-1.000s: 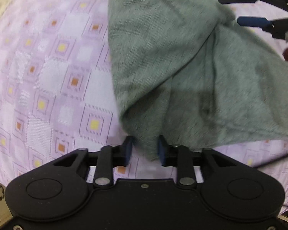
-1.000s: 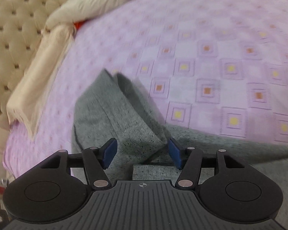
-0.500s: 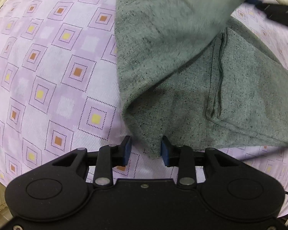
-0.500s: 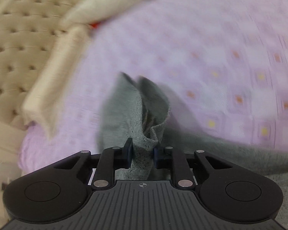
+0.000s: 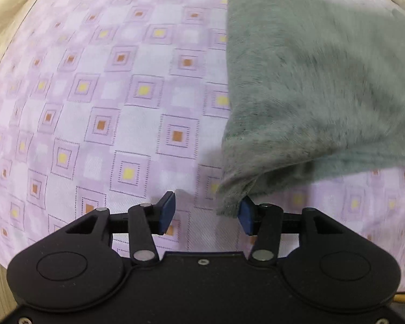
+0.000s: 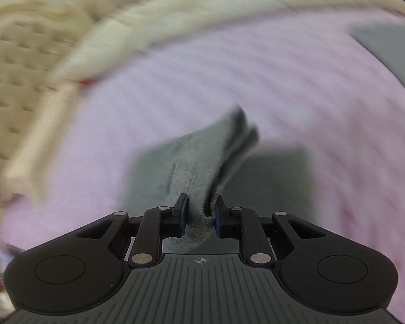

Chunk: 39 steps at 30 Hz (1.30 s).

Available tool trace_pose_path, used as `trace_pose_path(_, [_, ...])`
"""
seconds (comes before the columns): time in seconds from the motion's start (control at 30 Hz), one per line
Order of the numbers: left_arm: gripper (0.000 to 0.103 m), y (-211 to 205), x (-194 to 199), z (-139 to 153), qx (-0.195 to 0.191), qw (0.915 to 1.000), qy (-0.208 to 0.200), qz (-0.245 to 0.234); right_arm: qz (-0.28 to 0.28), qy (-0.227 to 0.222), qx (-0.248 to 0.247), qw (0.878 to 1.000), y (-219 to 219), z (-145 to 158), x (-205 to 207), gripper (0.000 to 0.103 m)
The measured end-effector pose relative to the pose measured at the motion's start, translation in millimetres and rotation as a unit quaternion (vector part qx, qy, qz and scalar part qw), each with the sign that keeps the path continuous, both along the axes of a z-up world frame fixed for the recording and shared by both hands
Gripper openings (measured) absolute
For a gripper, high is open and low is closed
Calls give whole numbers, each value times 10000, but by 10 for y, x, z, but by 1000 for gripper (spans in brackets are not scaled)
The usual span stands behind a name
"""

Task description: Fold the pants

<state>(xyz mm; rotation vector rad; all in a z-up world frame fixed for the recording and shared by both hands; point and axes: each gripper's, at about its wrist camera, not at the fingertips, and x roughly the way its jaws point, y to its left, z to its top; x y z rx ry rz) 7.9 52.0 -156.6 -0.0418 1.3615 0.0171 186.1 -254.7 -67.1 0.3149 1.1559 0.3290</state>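
Pinching a bunched edge of the grey pants [image 6: 199, 167] between narrow jaws, the right gripper [image 6: 201, 216] is held above the purple bedspread [image 5: 108, 124] — the left gripper [image 5: 205, 213] is opening, folded corner touching only its right pad.

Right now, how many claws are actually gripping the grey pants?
1. The right claw pinches a bunched fold of the pants. The left claw is opening, with only one finger touching the pants' corner lying on the bedsheet.
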Motion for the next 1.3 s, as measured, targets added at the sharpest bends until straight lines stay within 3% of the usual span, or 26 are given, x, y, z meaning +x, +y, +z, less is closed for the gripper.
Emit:
trace_pose_path(0.07, [57,-86,-53,20,52,9998,7,-174,-17,434,-314,9986,-129,-422,-57,19])
trace_pose_path(0.13, [56,-163,-93,49,182,9992,30,-356,45,683,-459,9966,-143,-635,-103,19])
trace_pose_path(0.37, [54,-280,-171,414,187,9962,-518,-681,134,-95,-431,9989,-227,-310,-119,20])
trace_pose_path(0.43, [54,-288,-115,502,253,9947,-756,-646,24,-311,-203,9993,-303,-258,-56,28])
trace_pose_path(0.5, [54,-259,-4,499,262,9947,-821,-555,-54,-234,5,9997,-371,-366,63,46])
trace_pose_path(0.63, [54,-275,311,326,358,9961,-596,-535,-114,131,210,9996,-334,-605,254,49])
trace_pose_path(0.77, [57,-291,406,-39,665,9952,48,-715,55,397,322,9987,-295,-807,336,51])
trace_pose_path(1.0, [63,-80,301,-58,475,9967,111,-654,-45,589,672,9960,-280,-912,405,58])
trace_pose_path(1.03, [63,7,294,-24,429,9978,61,-504,-127,649,751,9950,-268,-915,415,58])
trace_pose_path(1.07, [62,84,283,6,458,9984,24,-321,-177,737,868,9933,-256,-915,423,51])
trace_pose_path(1.1, [62,170,273,27,547,9984,12,-119,-182,784,992,9918,-255,-908,411,31])
trace_pose_path(1.13, [60,255,264,38,615,9981,15,68,-184,782,993,9918,-231,-867,398,23])
trace_pose_path(1.3, [58,630,225,66,733,9942,76,785,181,275,829,9960,-45,-333,316,16])
